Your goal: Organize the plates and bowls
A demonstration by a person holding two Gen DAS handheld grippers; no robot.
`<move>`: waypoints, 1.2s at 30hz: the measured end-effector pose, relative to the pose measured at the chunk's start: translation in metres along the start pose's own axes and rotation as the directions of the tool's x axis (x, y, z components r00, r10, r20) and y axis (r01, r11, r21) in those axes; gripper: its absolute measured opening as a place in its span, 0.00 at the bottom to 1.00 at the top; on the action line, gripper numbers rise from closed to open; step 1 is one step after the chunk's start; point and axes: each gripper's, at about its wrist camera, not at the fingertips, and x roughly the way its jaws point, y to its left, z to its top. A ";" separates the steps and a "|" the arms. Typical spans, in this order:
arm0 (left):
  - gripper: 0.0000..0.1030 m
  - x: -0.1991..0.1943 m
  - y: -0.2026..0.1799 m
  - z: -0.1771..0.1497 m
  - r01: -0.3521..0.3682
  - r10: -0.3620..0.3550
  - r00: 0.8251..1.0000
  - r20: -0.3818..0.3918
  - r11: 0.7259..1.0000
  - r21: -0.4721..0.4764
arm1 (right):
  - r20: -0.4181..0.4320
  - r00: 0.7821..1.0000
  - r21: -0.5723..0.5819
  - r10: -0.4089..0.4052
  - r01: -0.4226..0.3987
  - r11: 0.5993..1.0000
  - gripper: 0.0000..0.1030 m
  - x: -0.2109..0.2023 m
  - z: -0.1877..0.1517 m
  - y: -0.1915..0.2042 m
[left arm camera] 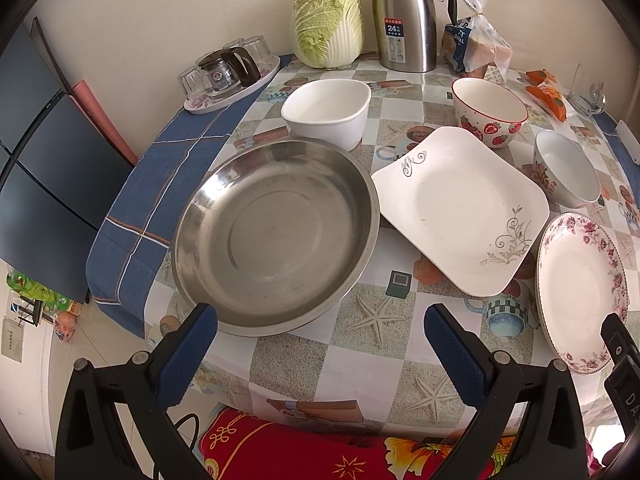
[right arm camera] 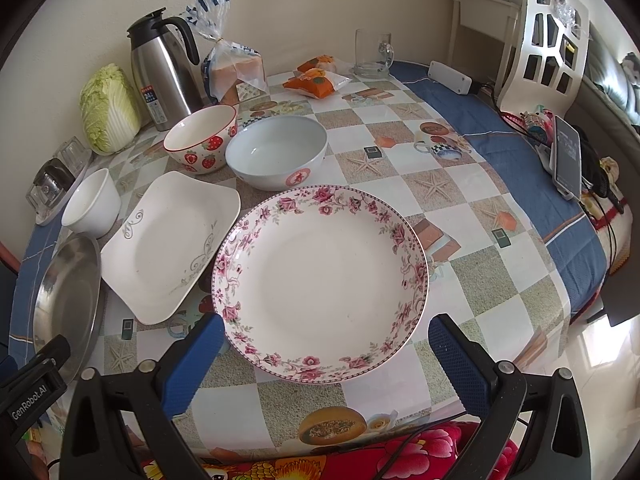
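**Three plates and three bowls laid out, all empty, both tools wide apart**

On the checked cloth of the desk [left arm camera: 372, 360] lie six dishes. Left to right among the plates: one round steel plate [left arm camera: 276, 236] at the near left, one square white plate [left arm camera: 460, 208] with grey scrollwork just beside it, their rims close or touching, and one round floral plate [right arm camera: 320, 280] at the near right. Behind them stand three bowls: one plain white bowl [left arm camera: 326, 112] far left, one strawberry bowl [left arm camera: 490, 110] in the middle, one pale bowl [right arm camera: 276, 152] with a red emblem to its right; those last two sit rim to rim. Every plate and bowl holds nothing.

Along the far wall, left to right: one tray [left arm camera: 232, 84] carrying a glass pot and upturned glasses, one cabbage [left arm camera: 328, 24], one steel flask [left arm camera: 404, 20], one bagged loaf [right arm camera: 236, 68], two orange packets [right arm camera: 316, 78] and one glass mug [right arm camera: 374, 54].

The left tool [left arm camera: 320, 320] hovers at the near edge with its blue fingers spread and nothing between them, its left finger in front of the steel plate's near rim. The right tool [right arm camera: 326, 332] is likewise spread and empty, its fingers flanking the floral plate's near rim.
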 end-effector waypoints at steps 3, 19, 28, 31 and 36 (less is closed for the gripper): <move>1.00 0.002 0.002 -0.001 0.003 -0.003 1.000 -0.002 1.000 -0.002 | -0.001 1.000 0.002 0.000 0.000 1.000 1.00 0.001 -0.001 0.000; 1.00 0.015 0.018 0.005 0.012 -0.014 1.000 -0.017 0.996 -0.092 | -0.033 0.999 -0.047 -0.007 0.006 0.999 1.00 0.017 0.005 0.019; 1.00 0.034 0.061 0.006 0.023 -0.024 1.000 -0.001 0.969 -0.247 | -0.019 0.997 -0.161 0.069 -0.071 0.984 1.00 0.027 0.010 0.057; 1.00 0.039 0.071 0.006 0.013 -0.012 1.000 0.003 0.960 -0.278 | 0.002 0.996 -0.194 0.089 -0.087 0.977 1.00 0.029 0.011 0.070; 1.00 0.050 0.086 0.005 0.024 -0.016 0.999 0.028 0.952 -0.304 | 0.006 0.983 -0.249 0.182 -0.175 0.953 1.00 0.031 0.010 0.091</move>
